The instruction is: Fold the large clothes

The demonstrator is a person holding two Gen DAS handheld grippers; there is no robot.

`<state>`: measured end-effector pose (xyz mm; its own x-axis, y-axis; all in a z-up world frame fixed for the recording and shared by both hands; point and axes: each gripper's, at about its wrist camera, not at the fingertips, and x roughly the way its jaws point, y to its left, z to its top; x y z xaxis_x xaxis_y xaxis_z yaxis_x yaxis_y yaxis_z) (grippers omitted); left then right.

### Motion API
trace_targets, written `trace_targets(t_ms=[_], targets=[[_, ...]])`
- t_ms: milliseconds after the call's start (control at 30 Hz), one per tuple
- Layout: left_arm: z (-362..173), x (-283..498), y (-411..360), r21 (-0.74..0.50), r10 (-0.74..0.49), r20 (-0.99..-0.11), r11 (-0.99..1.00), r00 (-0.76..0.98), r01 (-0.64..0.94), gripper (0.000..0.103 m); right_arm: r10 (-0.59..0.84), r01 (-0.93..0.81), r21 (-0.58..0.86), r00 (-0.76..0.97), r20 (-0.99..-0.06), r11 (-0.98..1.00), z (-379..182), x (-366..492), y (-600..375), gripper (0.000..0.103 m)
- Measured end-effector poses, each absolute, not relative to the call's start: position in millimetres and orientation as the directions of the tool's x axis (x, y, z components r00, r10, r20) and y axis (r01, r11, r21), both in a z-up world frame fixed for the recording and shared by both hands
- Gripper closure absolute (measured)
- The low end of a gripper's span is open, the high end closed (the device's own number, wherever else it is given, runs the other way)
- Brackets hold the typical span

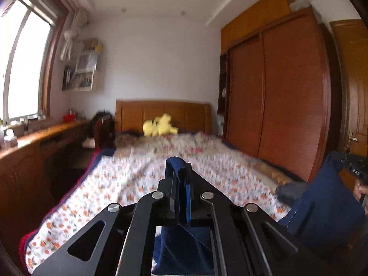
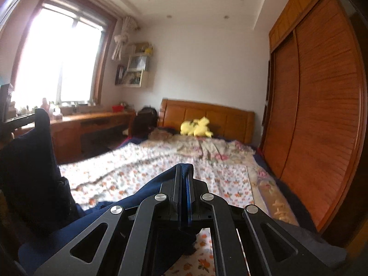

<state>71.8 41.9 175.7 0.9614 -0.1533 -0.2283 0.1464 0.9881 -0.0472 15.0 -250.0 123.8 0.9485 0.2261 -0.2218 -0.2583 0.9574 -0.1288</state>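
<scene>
Both grippers are raised above the foot of the bed (image 1: 138,184), each clamped on an upper edge of the same navy garment (image 1: 322,207) so that it hangs spread between them, probably to let it straighten under its own weight before it is laid down on the floral bedspread (image 2: 161,161) for folding. The left gripper (image 1: 181,172) has its jaws pressed nearly together on a thick bunch of the blue cloth, which rises over the fingertips and drops away beneath the linkage. The right gripper (image 2: 185,174) grips the same way, jaws narrow around a fold, with the fabric running off to its left and down. Seen from the left wrist, the other gripper sits at the right edge of the frame, with a bit of the person's hand (image 1: 358,191) behind it. How the garment hangs below the grippers is cut off in both views, so its type, and whether its hem touches the bedspread, cannot be told. Motion blur smears the bedspread and the yellow plush toy (image 1: 161,126) by the headboard, and a grey-blue lump near the bed's right edge by the wardrobe (image 1: 276,92) might be another piece of clothing.
</scene>
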Motion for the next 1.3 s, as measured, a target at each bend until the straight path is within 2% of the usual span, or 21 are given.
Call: trace_targets(t_ms=[167,367,633,733,767,800,867,933,1133,1300], targets=[[121.0,140.3,50.5,-0.037,-0.116,-0.357,0.993,0.927,0.11,0.099,0.194,-0.26,-0.172,0.925,-0.327,0.95,80.2,74.8,-238.2,0.101],[74.7,196.7,66.2,-0.026,-0.078,-0.436,0.997,0.896,0.074,0.099,0.145,-0.234,-0.177,0.9,-0.411,0.956,29.5,140.7,-234.3,0.101],[27.2,239.7,75.3,-0.01,-0.072,-0.518,0.997,0.853,0.078,0.098,0.114,-0.243,-0.191,0.849,-0.515,0.951,-25.8,181.0,-229.8,0.1],[9.8,248.0,74.2,-0.004,-0.074,-0.544,0.996,0.836,0.086,0.094,0.106,-0.247,-0.199,0.838,-0.535,0.949,-40.8,187.4,-226.7,0.097],[1.9,249.1,73.9,-0.007,-0.08,-0.559,0.996,0.825,0.092,0.09,0.111,-0.252,-0.192,0.831,-0.545,0.948,-45.6,189.3,-227.3,0.093],[-4.3,247.8,74.5,-0.004,-0.076,-0.563,0.996,0.823,0.09,0.078,0.108,-0.252,-0.189,0.824,-0.556,0.949,-50.1,192.0,-226.4,0.085],[-14.4,242.2,74.5,0.008,-0.067,-0.562,0.996,0.825,0.087,0.045,0.108,-0.251,-0.184,0.82,-0.562,0.95,-57.9,191.3,-226.3,0.08],[-25.0,231.9,72.6,0.019,-0.067,-0.554,0.995,0.83,0.093,0.035,0.104,-0.249,-0.185,0.818,-0.565,0.951,-61.6,190.2,-224.6,0.06],[-49.9,210.8,63.6,-0.008,-0.106,-0.545,0.993,0.832,0.122,0.018,0.097,-0.245,-0.202,0.829,-0.55,0.948,-67.4,179.2,-216.8,0.051],[-74.2,200.1,48.9,-0.026,-0.141,-0.536,0.988,0.832,0.151,0.013,0.065,-0.231,-0.229,0.824,-0.563,0.945,-82.0,168.1,-209.7,0.049]])
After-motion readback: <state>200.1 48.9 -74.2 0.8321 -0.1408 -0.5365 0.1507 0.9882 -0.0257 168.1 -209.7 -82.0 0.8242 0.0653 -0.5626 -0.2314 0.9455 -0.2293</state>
